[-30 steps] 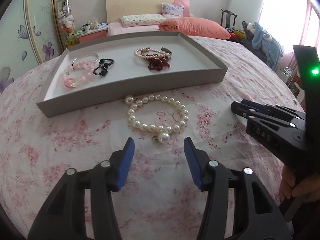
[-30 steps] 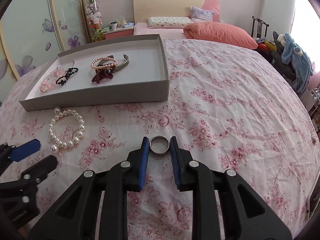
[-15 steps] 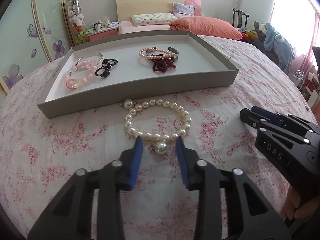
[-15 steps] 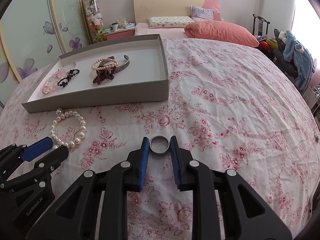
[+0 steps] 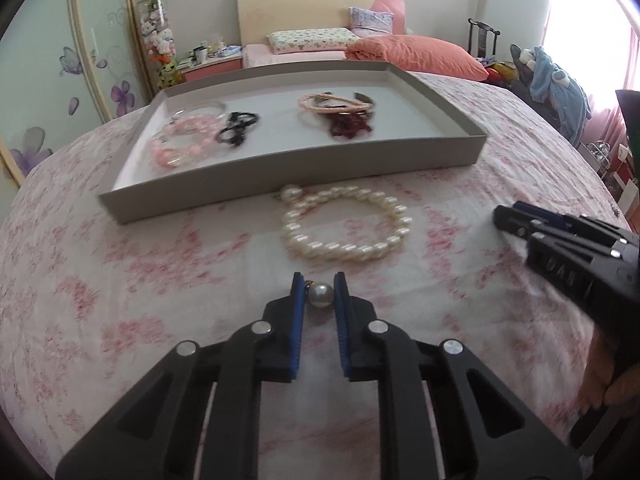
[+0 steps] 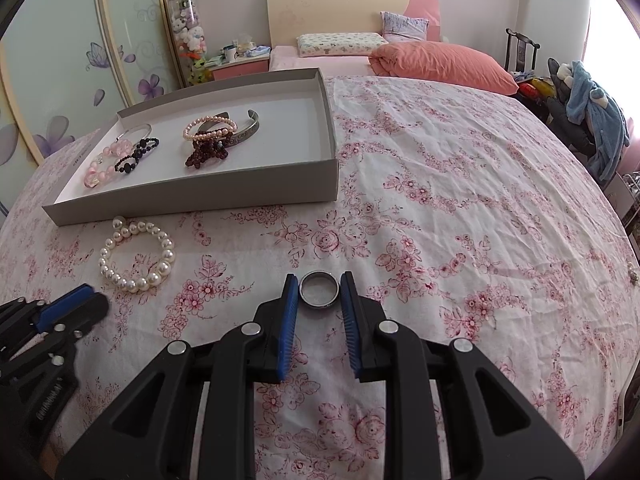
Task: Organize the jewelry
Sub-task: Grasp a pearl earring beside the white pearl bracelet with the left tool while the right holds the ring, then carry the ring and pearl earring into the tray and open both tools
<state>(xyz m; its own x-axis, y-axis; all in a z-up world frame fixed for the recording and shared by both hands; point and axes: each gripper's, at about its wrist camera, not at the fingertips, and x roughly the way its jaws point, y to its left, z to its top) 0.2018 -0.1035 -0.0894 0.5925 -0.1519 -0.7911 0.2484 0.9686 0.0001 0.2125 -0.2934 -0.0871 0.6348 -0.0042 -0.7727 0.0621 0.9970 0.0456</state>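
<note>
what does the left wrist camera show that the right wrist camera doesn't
Only the left wrist view: the left gripper, whose jaws have just been closing, now shut on the large dangling pearl of the white pearl bracelet.
Only the right wrist view: the right gripper shut on the silver metal ring.
Both: the bracelet's bead loop on the pink floral bedspread and the shallow grey cardboard tray holding bracelets.

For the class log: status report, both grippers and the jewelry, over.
Left gripper shut on pearl bracelet pendant. Right gripper clamps ring. Tray path unobstructed.
</note>
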